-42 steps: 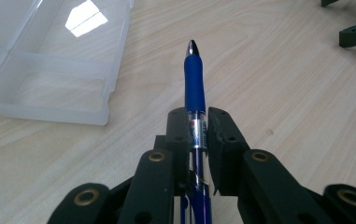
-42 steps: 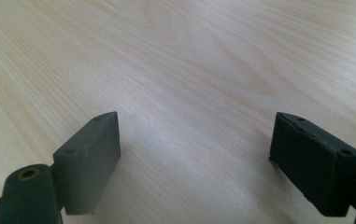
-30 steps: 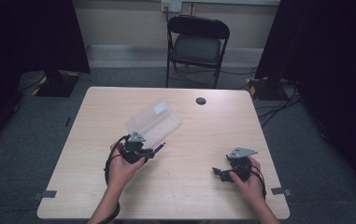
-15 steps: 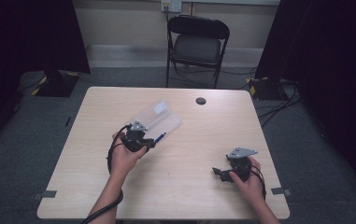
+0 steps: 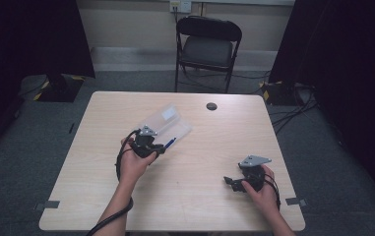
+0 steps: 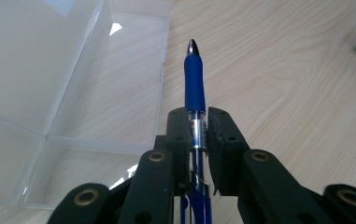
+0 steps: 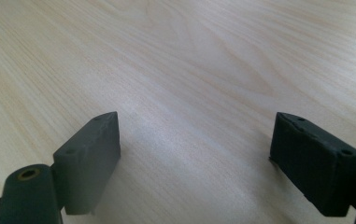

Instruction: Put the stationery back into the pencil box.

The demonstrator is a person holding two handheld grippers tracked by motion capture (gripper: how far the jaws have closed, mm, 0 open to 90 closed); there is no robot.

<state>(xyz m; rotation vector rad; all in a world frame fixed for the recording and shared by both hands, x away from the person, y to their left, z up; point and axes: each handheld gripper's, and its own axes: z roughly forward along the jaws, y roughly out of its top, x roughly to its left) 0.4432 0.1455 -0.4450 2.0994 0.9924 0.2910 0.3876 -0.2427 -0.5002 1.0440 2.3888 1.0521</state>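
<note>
Jaws pinch pen (image 6: pixel 195 74), left gripper (image 6: pixel 197 128) raised

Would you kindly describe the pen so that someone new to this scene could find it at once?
Start at the wooden table and find the clear plastic case lying open left of centre. Beside it, the left hand-held gripper pinches the pen. It is the scene's one blue thing: slim, dark-tipped, pointing away past the jaws.

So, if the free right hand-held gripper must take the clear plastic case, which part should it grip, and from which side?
Probably a thin side wall of the clear plastic case, from above, one jaw inside and one outside: it lies open and flat on the table. The right hand-held gripper is open; the near side is crowded by the left hand-held gripper holding the pen.
</note>
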